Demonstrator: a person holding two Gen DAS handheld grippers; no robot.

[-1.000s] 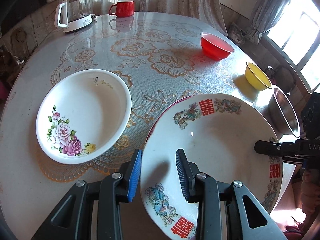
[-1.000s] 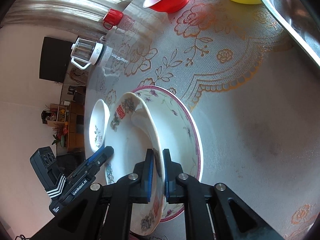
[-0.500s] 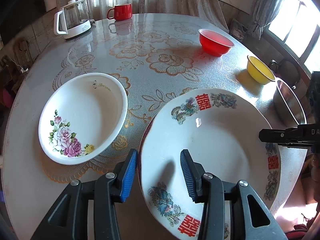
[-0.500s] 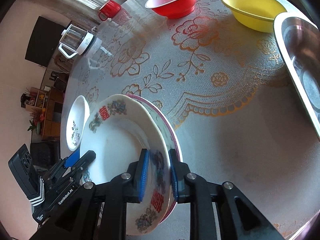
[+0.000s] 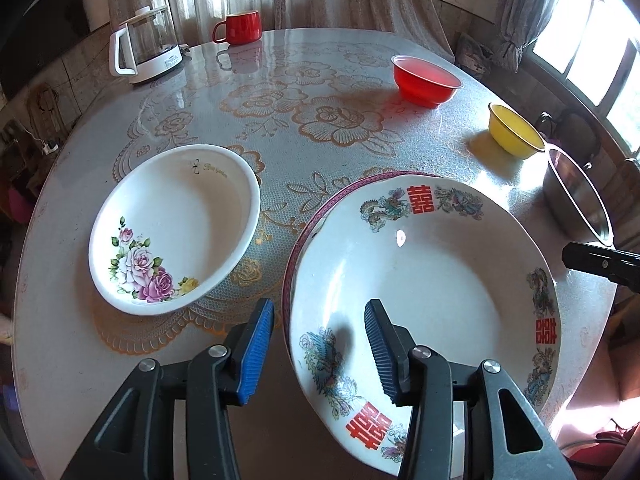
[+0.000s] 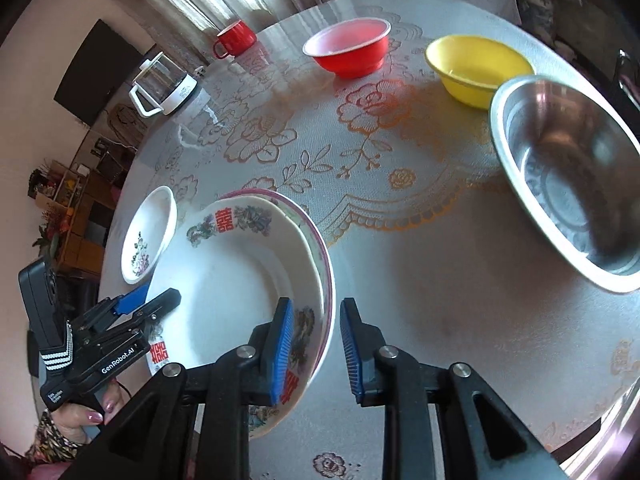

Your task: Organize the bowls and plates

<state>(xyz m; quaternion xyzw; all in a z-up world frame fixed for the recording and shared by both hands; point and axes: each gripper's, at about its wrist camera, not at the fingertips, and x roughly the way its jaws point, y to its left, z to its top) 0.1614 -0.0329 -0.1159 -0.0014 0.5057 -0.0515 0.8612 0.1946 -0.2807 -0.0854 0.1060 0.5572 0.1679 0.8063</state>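
Red-character plate (image 5: 424, 280) rests in the pink-rimmed plate (image 6: 320, 248), its edges between the just-opened, non-touching jaws of the left gripper (image 5: 318, 352) and right gripper (image 6: 316, 344).

Daylight enters through the window (image 5: 592, 52) far right of the left gripper (image 5: 318, 354), throwing glare across the glossy table (image 5: 280, 92) ahead and short shadows beside the bowls. Both views are sharp, with strong fisheye bending and dark corners.

pink-rimmed plate (image 5: 320, 216) mostly hidden, steel bowl (image 5: 576, 200) cropped
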